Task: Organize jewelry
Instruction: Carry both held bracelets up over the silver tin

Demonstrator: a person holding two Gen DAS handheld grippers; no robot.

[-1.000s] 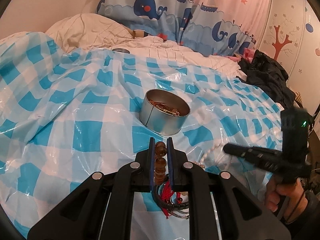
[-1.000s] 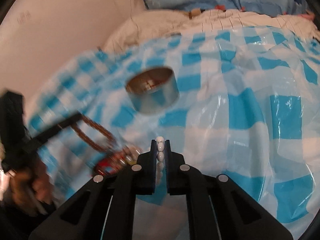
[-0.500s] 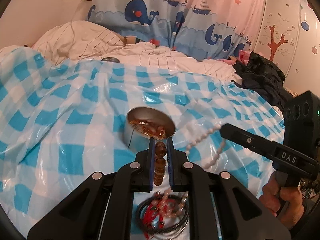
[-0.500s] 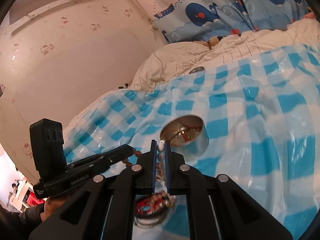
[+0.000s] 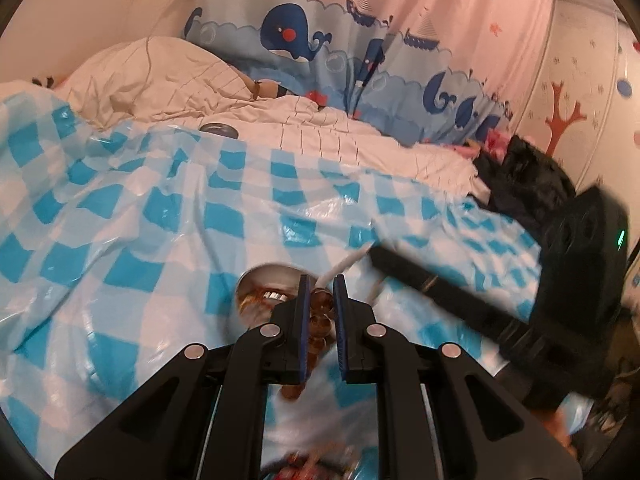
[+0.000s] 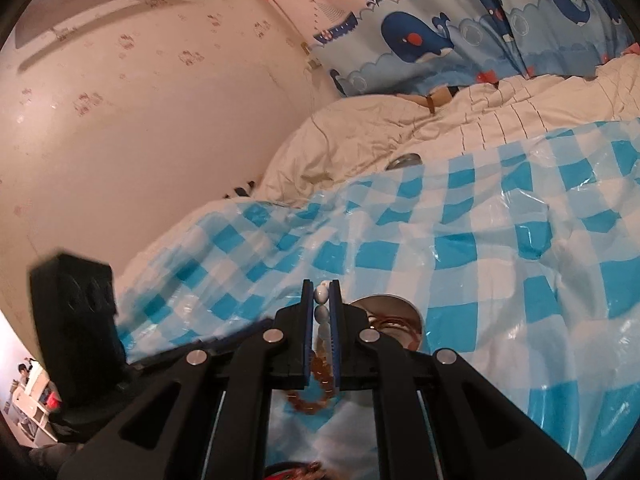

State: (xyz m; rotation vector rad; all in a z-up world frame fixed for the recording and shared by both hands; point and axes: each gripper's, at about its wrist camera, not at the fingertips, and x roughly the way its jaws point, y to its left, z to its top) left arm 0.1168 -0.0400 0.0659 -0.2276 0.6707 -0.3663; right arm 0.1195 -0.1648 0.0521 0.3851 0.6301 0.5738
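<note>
Two strands are in your grip and near the tin [image 5: 256, 286], which sits on the checked bed cover [image 5: 160, 208] and already holds some gold-coloured pieces. Your left gripper [image 5: 320, 300] is clamped on the amber beads [image 5: 319, 324]; your right gripper [image 6: 321, 300] pinches the white beads [image 6: 321, 294]. Dropping both in the tin seems next. A red tangle [image 5: 312, 470] below, blurred, looks unsorted.
</note>
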